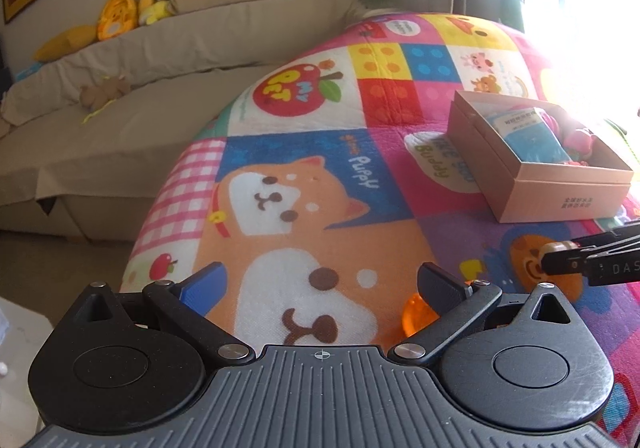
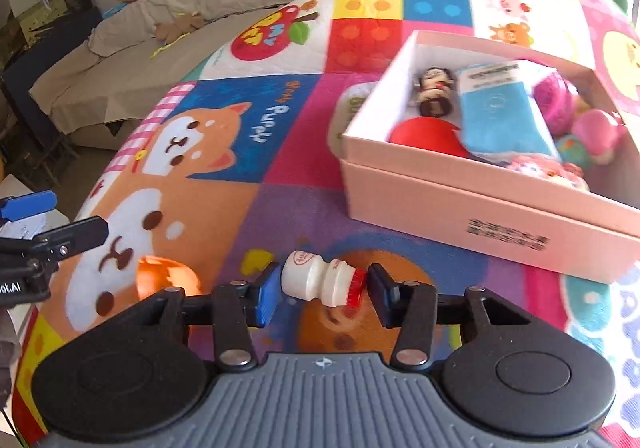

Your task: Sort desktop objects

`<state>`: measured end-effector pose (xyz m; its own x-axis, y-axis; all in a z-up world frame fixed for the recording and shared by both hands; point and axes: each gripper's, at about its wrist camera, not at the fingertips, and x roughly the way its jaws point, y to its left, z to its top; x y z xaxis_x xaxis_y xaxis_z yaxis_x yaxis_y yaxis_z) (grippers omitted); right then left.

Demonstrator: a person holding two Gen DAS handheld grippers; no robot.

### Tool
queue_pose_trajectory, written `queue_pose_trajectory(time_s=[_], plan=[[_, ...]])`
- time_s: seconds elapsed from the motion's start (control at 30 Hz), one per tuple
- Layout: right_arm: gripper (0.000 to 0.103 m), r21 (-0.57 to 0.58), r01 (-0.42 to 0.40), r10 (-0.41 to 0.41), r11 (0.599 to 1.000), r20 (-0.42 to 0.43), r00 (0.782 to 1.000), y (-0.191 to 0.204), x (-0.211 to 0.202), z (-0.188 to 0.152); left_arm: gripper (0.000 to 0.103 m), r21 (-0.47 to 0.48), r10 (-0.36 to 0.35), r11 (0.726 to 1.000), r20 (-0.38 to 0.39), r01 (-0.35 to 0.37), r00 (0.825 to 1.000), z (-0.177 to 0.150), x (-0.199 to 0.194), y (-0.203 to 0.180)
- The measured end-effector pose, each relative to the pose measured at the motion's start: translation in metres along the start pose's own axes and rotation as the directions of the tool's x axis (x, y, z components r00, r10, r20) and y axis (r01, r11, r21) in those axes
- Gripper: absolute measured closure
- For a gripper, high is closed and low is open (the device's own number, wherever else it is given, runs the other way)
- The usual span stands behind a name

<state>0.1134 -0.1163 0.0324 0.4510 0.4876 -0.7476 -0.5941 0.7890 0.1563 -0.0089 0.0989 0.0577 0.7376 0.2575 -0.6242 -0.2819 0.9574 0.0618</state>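
My right gripper (image 2: 322, 294) is shut on a small white yogurt bottle (image 2: 316, 284) with a red foil cap, held sideways just above the colourful mat. The pink box (image 2: 472, 203) stands ahead to the right and holds a doll, a blue packet (image 2: 500, 111), a red ball and pink toys. My left gripper (image 1: 320, 288) is open and empty over the mat. An orange ball (image 1: 414, 314) lies by its right finger; it also shows in the right wrist view (image 2: 166, 274). The right gripper's tip (image 1: 560, 262) shows at the far right of the left wrist view.
The cartoon-print mat (image 1: 304, 183) covers the table. A beige sofa (image 1: 120, 95) with cushions and plush toys stands behind on the left. The pink box (image 1: 556, 187) sits at the mat's right side. Bright window light glares at the far right.
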Motion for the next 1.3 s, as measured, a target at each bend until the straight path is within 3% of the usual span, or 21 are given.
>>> queue_pose_trajectory(time_s=[0.2, 0.27, 0.33, 0.43, 0.57, 0.67, 1.0, 1.3], plan=[[0.053, 0.131, 0.113, -0.122, 0.985, 0.064, 0.990, -0.064, -0.042, -0.041, 0.000, 0.055, -0.052, 0.997, -0.023, 0.053, 0.998, -0.005, 0.010, -0.025], [0.032, 0.200, 0.124, -0.144, 0.972, 0.092, 0.985, -0.081, -0.053, -0.056, 0.000, 0.070, -0.060, 0.996, -0.029, 0.062, 0.998, -0.006, 0.014, -0.030], [0.024, 0.247, 0.143, -0.180, 0.958, 0.136, 0.974, -0.094, -0.061, -0.070, 0.000, 0.083, -0.061, 0.994, -0.037, 0.064, 0.997, -0.007, 0.018, -0.035], [0.023, 0.286, 0.153, -0.214, 0.946, 0.196, 0.957, -0.102, -0.068, -0.087, 0.000, 0.106, -0.049, 0.993, -0.051, 0.054, 0.998, -0.009, 0.023, -0.040], [0.004, 0.321, 0.183, -0.261, 0.929, 0.218, 0.940, -0.105, -0.071, -0.086, 0.000, 0.132, -0.026, 0.991, -0.069, 0.035, 0.997, -0.014, 0.028, -0.042], [0.004, 0.335, 0.172, -0.247, 0.926, 0.195, 0.949, -0.109, -0.068, -0.086, 0.000, 0.149, -0.011, 0.988, -0.091, 0.025, 0.996, -0.022, 0.029, -0.040], [0.000, 0.335, 0.176, -0.250, 0.926, 0.193, 0.949, -0.106, -0.068, -0.088, 0.000, 0.153, -0.047, 0.986, -0.093, 0.061, 0.995, -0.045, 0.001, -0.027], [0.000, 0.324, 0.188, -0.260, 0.927, 0.198, 0.945, -0.102, -0.069, -0.088, 0.000, 0.134, -0.247, 0.958, -0.075, 0.255, 0.966, -0.052, -0.022, -0.033]])
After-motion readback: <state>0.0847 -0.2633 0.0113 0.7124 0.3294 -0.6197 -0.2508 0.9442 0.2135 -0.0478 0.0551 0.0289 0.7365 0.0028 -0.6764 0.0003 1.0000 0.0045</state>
